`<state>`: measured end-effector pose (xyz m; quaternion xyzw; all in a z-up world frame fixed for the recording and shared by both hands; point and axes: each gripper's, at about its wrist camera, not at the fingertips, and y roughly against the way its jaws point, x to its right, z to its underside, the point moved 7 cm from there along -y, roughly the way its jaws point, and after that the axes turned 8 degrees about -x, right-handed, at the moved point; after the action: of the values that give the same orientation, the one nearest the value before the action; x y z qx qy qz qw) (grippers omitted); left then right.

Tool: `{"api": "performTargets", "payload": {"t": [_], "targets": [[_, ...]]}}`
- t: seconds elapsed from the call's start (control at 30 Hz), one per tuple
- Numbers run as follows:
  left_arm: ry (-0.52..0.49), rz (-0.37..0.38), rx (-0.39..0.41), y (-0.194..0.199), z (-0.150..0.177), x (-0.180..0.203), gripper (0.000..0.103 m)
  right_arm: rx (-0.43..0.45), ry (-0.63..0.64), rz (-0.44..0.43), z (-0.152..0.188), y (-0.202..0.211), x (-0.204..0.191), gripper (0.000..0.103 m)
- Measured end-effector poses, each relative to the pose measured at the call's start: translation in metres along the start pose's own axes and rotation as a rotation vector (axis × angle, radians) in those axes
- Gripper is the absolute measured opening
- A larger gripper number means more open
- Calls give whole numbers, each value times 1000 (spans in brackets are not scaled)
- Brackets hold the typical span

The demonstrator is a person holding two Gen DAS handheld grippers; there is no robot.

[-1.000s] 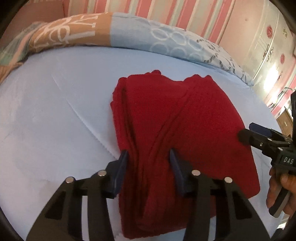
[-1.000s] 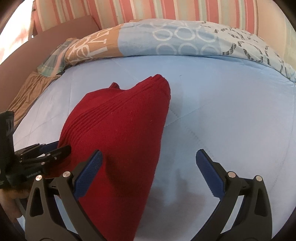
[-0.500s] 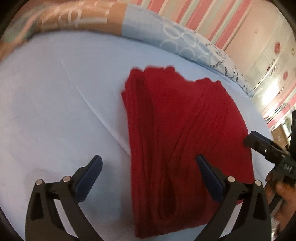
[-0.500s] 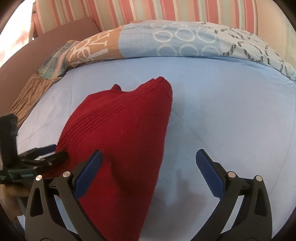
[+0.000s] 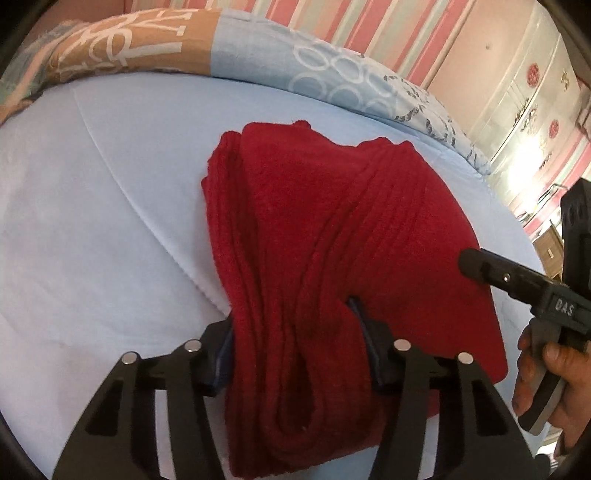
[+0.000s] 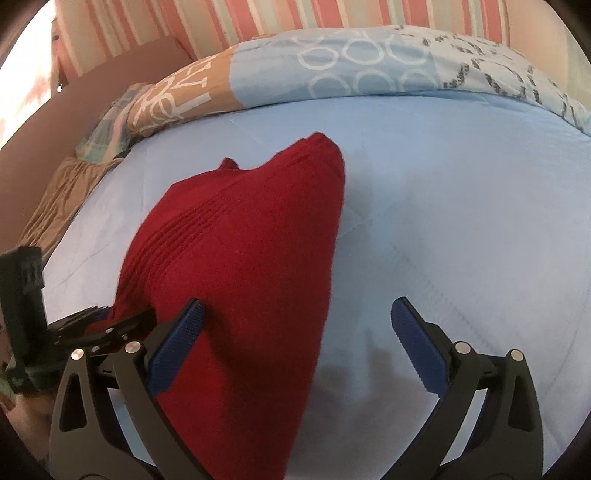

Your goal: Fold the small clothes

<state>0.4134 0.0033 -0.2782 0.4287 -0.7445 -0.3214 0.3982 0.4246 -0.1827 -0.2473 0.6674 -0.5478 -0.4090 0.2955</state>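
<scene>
A: What is the red garment (image 5: 325, 236) like?

B: A ribbed knit, soft and thick, folded into a long stack with rounded edges. It lies on the pale blue quilted bed sheet (image 5: 92, 229), filling the centre of the left wrist view.

A: And the left gripper (image 5: 295, 339)?

B: Its jaws have just been closing, and the black fingers with blue pads now pinch the bunched folds at the lower centre.

A: The right gripper (image 6: 295, 347)?

B: Jaws wide apart. The ridged blue left pad rests against the knit; the other stands over bare sheet at lower right.

A: Behind?

B: A patterned quilt (image 6: 332, 70) in tan and light blue, rolled along the top, under a striped wall (image 6: 258, 18).
</scene>
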Motion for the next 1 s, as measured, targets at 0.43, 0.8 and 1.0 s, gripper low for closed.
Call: {"api": "performTargets", "payload": {"t": [0.43,0.8,1.0], "targets": [[24,-32,19,-4,-5,1,52,-73,-88,-221,6,-26,-11,65],[26,-25,99,15,-16,15,44,89,82,-101,-7,25,-39,44],[-41,-9,168,43,-26,58,43,188,114,-72,-6,80,-21,44]]}}
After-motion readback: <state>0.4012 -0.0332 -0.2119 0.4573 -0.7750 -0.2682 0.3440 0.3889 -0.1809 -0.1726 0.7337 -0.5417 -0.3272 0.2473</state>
